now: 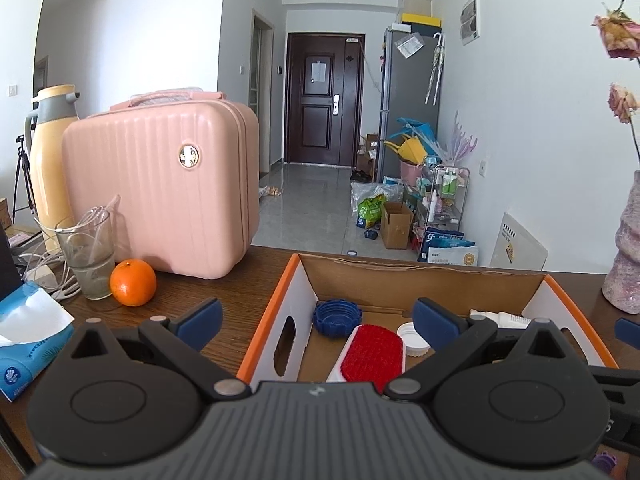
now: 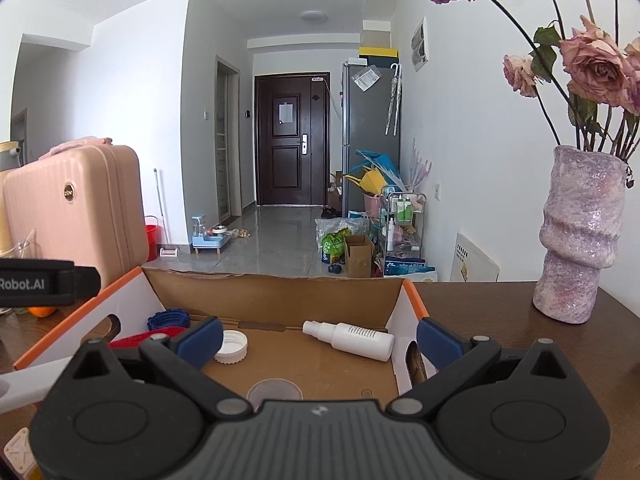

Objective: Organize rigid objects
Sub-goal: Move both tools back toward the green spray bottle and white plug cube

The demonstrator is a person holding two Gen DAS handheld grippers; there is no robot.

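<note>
An open cardboard box (image 1: 420, 280) (image 2: 276, 292) with orange-edged white walls sits on the dark wooden table. Inside lie a blue ridged lid (image 1: 337, 317) (image 2: 168, 319), a red-bristled brush (image 1: 374, 354) (image 2: 138, 338), a white cap (image 1: 414, 340) (image 2: 231, 345) and a white spray bottle (image 2: 349, 340) (image 1: 500, 319). My left gripper (image 1: 318, 320) is open over the box's left part with nothing between its fingers. My right gripper (image 2: 319, 338) is open over the box's right part, empty as well.
A pink hard case (image 1: 160, 188) (image 2: 72, 216), a yellow thermos (image 1: 48, 160), a glass (image 1: 88, 256), an orange (image 1: 133, 282) and a tissue pack (image 1: 28, 336) stand left of the box. A pink vase (image 2: 580, 236) (image 1: 624, 248) with dried roses stands to the right.
</note>
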